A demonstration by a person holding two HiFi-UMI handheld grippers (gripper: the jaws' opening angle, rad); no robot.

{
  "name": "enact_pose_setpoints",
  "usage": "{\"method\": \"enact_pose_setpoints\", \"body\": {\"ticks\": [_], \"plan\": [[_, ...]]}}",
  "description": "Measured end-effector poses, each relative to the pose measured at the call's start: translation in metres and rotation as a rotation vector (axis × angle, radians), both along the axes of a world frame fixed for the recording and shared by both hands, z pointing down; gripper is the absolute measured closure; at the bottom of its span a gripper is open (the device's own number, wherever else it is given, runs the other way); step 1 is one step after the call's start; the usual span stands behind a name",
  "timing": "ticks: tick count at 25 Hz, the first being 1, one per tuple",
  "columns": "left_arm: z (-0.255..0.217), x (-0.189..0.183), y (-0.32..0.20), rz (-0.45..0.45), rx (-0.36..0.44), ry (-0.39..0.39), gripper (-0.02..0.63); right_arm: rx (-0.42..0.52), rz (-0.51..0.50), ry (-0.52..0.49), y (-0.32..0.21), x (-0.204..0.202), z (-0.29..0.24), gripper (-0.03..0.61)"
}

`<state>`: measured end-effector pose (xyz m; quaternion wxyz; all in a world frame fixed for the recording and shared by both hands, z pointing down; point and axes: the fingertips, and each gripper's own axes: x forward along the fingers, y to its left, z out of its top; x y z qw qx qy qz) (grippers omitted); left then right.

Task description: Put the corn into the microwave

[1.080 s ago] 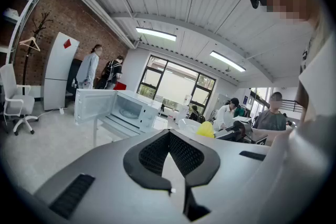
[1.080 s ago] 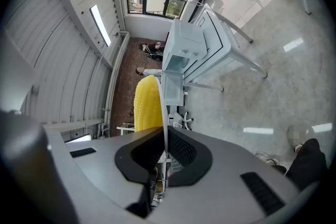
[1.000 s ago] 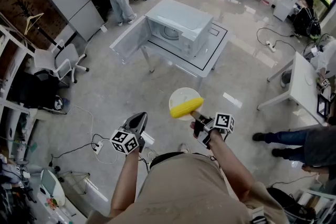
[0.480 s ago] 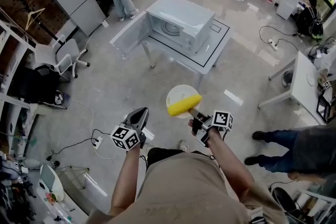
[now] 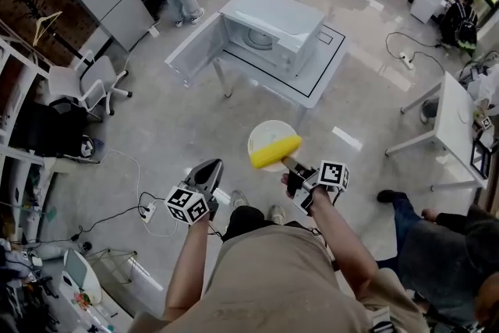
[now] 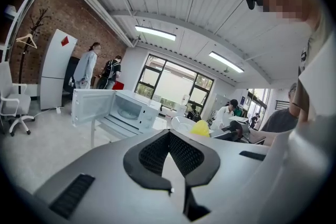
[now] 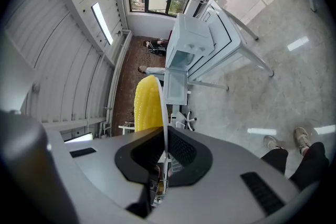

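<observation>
Right gripper (image 5: 290,166) clamped on plate (image 5: 263,134) rim, corn (image 5: 274,152) just past its jaws; left gripper (image 5: 208,169) closed, empty; hold plate level approaching open microwave (image 5: 273,26) ahead.

- Corn (image 5: 275,152): one whole yellow cob, lying on its side on a round white plate (image 5: 267,134), at the plate's edge farthest from the microwave. It is well apart from the microwave, out in front of its open side.
- Plate: its rim is pinched between the closed jaws of the right gripper (image 5: 290,166).
- Microwave (image 5: 273,27): white, upright on a white table (image 5: 316,86). Its door (image 5: 189,56) is swung wide open, and a round turntable (image 5: 256,40) shows in the cavity.
</observation>
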<state>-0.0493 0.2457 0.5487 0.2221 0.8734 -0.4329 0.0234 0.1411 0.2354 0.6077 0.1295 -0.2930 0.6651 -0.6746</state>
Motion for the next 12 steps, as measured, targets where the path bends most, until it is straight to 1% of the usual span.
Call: {"method": "enact_pose_setpoints", "body": {"ticks": [7, 10, 12], "plan": [[0.002, -0.029, -0.035, 0.061, 0.000, 0.010, 0.608, -0.007, 0.043, 0.000, -0.021, -0.032, -0.003, 0.561], [-0.004, -0.041, -0.051, 0.097, 0.005, 0.012, 0.607, 0.014, 0.065, 0.009, -0.035, -0.045, -0.007, 0.561], [-0.004, -0.052, -0.061, 0.112, 0.006, 0.013, 0.607, 0.004, 0.087, 0.000, -0.044, -0.055, -0.007, 0.561]]}}
